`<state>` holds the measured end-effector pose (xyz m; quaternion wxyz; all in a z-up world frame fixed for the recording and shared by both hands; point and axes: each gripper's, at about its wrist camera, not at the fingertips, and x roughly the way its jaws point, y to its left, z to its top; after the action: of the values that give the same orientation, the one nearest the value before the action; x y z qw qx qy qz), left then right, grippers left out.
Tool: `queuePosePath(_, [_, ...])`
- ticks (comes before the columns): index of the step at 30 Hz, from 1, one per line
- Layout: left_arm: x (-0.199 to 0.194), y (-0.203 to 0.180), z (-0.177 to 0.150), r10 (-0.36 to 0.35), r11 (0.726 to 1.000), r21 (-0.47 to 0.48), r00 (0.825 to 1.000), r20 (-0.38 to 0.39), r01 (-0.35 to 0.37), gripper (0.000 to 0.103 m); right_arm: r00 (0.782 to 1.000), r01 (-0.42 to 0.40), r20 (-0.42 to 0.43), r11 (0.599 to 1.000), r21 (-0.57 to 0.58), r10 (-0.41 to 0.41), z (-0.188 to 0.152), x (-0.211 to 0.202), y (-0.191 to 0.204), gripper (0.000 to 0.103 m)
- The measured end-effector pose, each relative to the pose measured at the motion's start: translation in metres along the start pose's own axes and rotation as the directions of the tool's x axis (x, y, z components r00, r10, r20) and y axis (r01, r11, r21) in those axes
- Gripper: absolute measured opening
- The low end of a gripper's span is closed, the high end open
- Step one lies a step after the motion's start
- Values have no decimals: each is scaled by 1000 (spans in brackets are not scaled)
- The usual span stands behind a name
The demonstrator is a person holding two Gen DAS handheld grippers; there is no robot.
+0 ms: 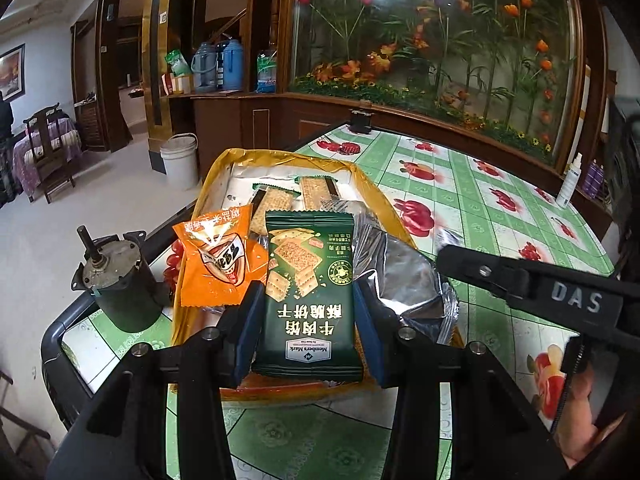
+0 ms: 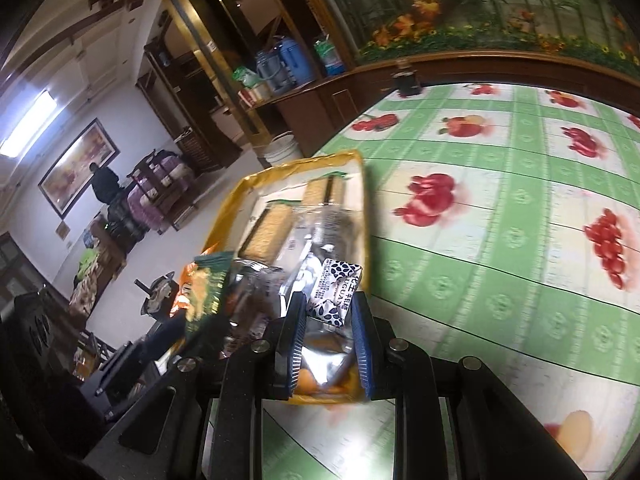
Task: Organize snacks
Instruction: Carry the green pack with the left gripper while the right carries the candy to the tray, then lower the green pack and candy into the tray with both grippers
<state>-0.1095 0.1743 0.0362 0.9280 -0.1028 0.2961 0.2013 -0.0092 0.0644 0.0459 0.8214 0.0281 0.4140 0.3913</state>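
Green cracker packet [image 1: 308, 296] is clamped in left hand-held gripper [image 1: 306, 312]; small nougat candy [image 2: 334, 294] is clamped in right hand-held gripper [image 2: 330, 312], above orange tray [image 1: 188, 320].

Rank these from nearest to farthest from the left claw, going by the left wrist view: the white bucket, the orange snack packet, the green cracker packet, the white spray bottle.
1. green cracker packet: held between the pads of the left claw.
2. orange snack packet: just left of it, in the yellow tray.
3. white bucket: on the floor, beyond the table's left edge.
4. white spray bottle: far right of the table; close to the bucket in rank.
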Motion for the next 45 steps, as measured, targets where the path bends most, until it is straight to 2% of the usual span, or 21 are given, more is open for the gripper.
queuePosePath(10, [6, 1, -3, 8, 1000, -1, 1000, -13, -8, 43, 999, -32, -15, 999, -40, 31, 12, 31, 14, 23])
queuePosePath(23, [9, 2, -2, 11, 1000, -3, 1000, -27, -11, 43, 999, -36, -37, 997, -74, 34, 17, 55, 24, 23])
queuePosePath(45, [9, 3, -1, 22, 1000, -6, 999, -33, -23, 43, 998, -53, -38, 996, -72, 50, 18, 58, 25, 24])
